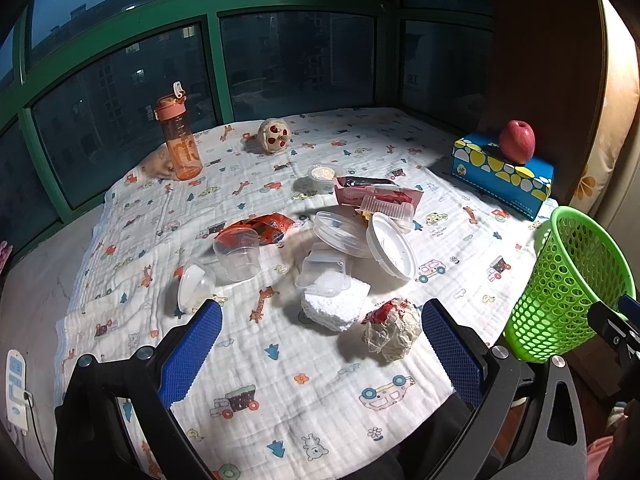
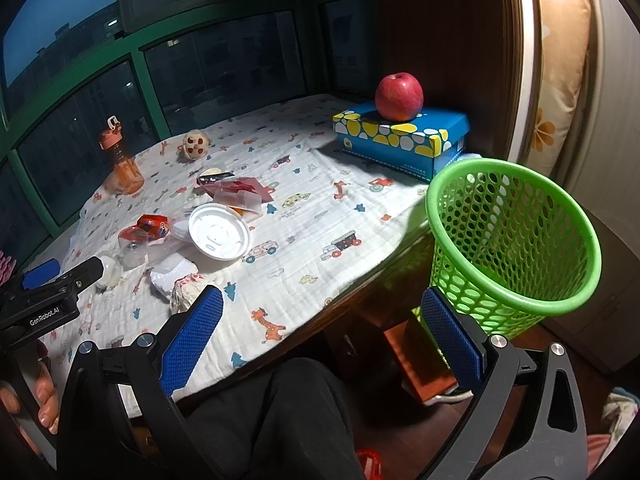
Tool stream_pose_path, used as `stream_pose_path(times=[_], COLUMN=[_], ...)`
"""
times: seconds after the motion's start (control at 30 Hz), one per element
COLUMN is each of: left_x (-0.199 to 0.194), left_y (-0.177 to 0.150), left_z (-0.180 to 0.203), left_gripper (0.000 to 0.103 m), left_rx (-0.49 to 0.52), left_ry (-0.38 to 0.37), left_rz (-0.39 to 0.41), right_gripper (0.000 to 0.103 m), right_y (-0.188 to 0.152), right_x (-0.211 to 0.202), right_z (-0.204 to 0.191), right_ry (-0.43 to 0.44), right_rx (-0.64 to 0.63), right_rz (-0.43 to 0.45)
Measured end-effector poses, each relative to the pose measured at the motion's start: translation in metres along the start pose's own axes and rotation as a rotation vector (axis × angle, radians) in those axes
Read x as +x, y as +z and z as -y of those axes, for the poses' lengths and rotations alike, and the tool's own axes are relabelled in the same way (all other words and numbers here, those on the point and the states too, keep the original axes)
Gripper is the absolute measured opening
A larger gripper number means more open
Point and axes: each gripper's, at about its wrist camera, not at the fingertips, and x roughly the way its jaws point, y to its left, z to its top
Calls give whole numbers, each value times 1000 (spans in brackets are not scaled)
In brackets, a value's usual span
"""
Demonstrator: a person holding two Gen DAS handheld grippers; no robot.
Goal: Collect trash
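Observation:
Trash lies on the printed cloth: a crumpled paper ball (image 1: 392, 330) (image 2: 186, 290), a white foam block (image 1: 334, 308), clear plastic cups (image 1: 237, 254), a white lid (image 1: 391, 246) (image 2: 219, 231), and red wrappers (image 1: 260, 229) (image 1: 376, 194). A green mesh basket (image 1: 560, 292) (image 2: 512, 240) stands off the table's right edge. My left gripper (image 1: 322, 344) is open and empty, just short of the paper ball and foam. My right gripper (image 2: 322, 328) is open and empty, over the table's front edge, left of the basket.
An orange water bottle (image 1: 180, 140) and a small toy (image 1: 274, 136) stand at the back. A red apple (image 2: 399, 97) rests on a blue tissue box (image 2: 400, 138) at the back right. Windows lie behind. A dark trouser leg (image 2: 272, 412) is below the table edge.

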Motion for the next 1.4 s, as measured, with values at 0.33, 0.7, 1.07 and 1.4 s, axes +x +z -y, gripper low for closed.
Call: stream_pose_path(times=[0.33, 0.7, 1.07, 1.4], left_x=[5, 18, 36, 47], left_y=[2, 7, 16, 28], left_z=[4, 6, 1, -21], left_gripper=[97, 97, 97, 97], left_rx=[17, 20, 11, -24], left_ry=[-9, -13, -19, 10], left_rz=[-3, -18, -40, -44], right_gripper=[98, 98, 98, 98], right_y=[1, 7, 17, 30], right_x=[4, 16, 35, 59], right_z=[1, 0, -12, -31], right_ry=[-5, -6, 11, 72], right_rx=[-1, -10, -50, -96], right_rz=[-1, -18, -37, -53])
